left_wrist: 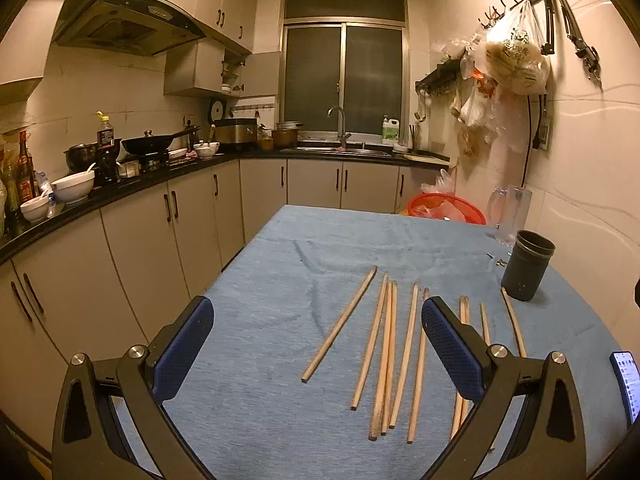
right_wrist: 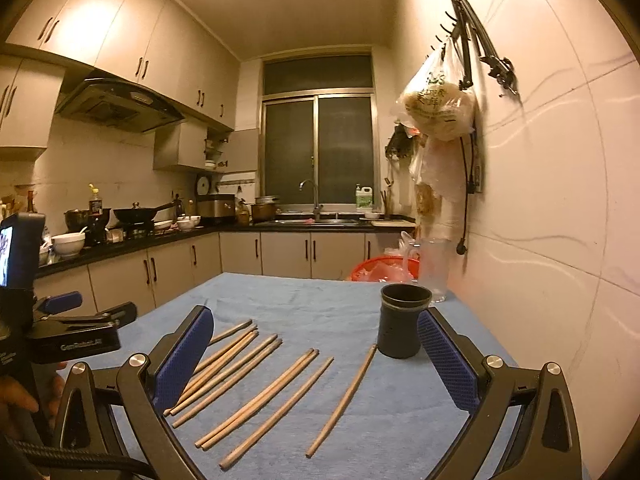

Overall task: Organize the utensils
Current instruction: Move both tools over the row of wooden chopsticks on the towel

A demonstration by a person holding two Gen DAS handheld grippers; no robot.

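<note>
The left gripper [left_wrist: 316, 344] with blue textured pads hovers spread wide and empty over the blue cloth-covered table [left_wrist: 280, 248]. Bare wooden chopsticks [right_wrist: 256, 380] lie loose in a row across the cloth. Right of them stands the dark cylindrical cup [right_wrist: 404, 322], just ahead of the right gripper [right_wrist: 316, 356], equally spread and empty.

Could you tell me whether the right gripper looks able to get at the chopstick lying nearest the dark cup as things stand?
Probably yes. The right gripper is open and empty, and that chopstick lies apart from the others on the blue cloth, ahead of the fingers. The dark cup stands close to its far tip.
</note>
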